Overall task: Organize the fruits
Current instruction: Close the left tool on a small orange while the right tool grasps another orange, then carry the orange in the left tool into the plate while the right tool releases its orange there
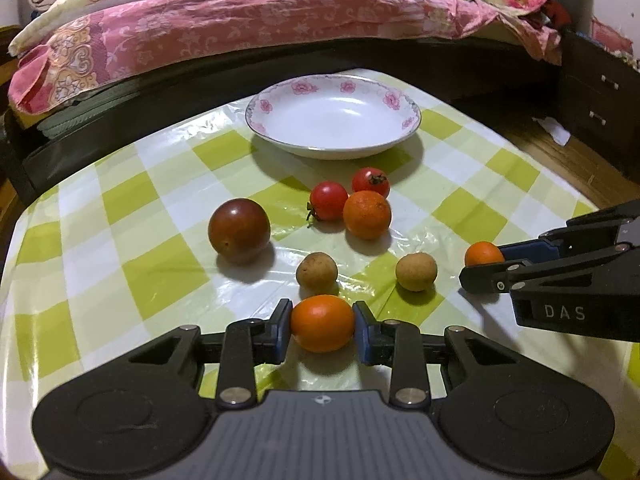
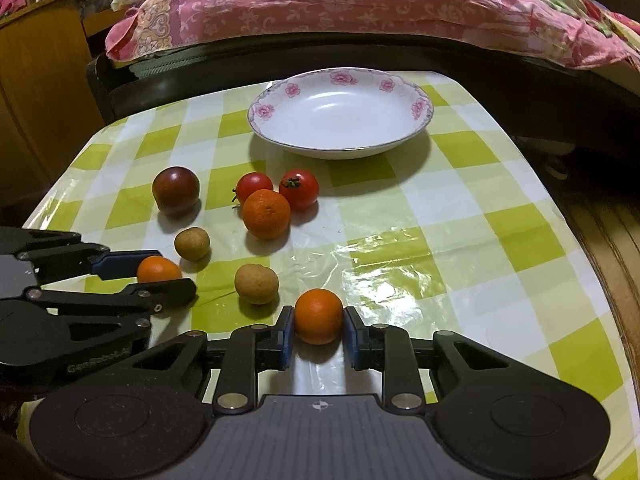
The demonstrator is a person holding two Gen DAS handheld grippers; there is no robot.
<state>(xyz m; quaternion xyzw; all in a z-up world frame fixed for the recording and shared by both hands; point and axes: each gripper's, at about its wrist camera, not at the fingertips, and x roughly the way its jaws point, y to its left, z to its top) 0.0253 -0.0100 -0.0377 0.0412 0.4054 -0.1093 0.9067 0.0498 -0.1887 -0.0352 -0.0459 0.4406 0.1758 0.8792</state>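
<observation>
The left gripper (image 1: 322,325) has its fingers clamped on an orange (image 1: 322,323) at the desk's (image 1: 120,216) near edge. The right gripper (image 2: 319,318) grips a second orange (image 2: 319,316) nearby. Other fruits lie mid-desk; the plate (image 1: 280,96) sits toward the far edge.

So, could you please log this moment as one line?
left gripper: shut on orange | right gripper: shut on orange | plate: empty

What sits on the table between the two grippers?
Two small tan round fruits lie between the left gripper, on an orange fruit, and the right gripper; the right wrist view shows it best.
</observation>
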